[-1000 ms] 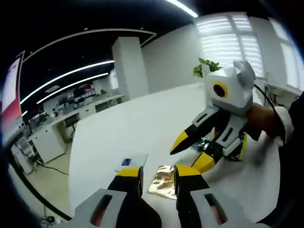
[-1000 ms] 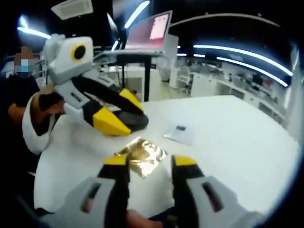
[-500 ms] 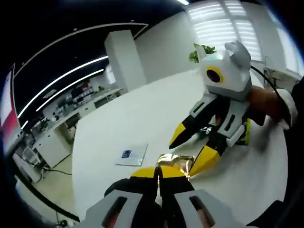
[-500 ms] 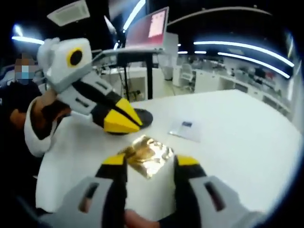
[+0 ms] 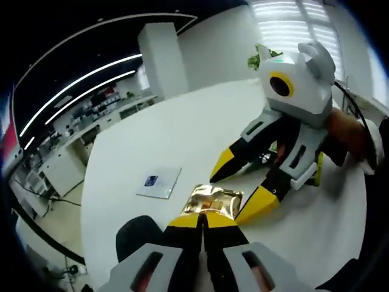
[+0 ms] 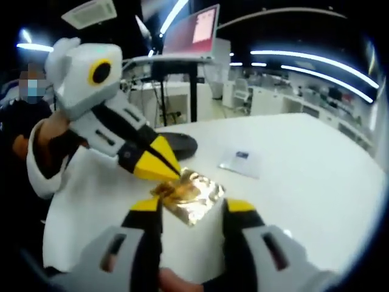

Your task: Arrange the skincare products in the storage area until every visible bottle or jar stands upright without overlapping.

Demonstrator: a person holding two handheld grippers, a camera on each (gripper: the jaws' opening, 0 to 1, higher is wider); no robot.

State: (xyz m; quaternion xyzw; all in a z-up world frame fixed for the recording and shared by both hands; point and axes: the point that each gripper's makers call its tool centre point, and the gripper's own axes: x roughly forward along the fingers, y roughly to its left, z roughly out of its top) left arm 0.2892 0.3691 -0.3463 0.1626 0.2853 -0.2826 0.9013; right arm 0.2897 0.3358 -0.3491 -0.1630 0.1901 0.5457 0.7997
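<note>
Round white table (image 5: 182,140): carries everything here.
Right gripper (image 5: 240,198): jaws apart, yellow tips on either side of the packet.
Left gripper (image 6: 170,174): yellow tips pressed together on the packet's near edge.
Crinkled gold foil packet (image 6: 191,194): lying on the table.
Small white card (image 6: 240,163): flat, near the packet.

The packet (image 5: 213,199) was shiny gold. The surface (image 5: 152,146) was white. The left gripper (image 6: 169,172) had yellow tips on black.

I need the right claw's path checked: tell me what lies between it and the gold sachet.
In the right gripper view, bare white table lies between the open right claw and the gold sachet, whose far corner the left claw pinches.
</note>
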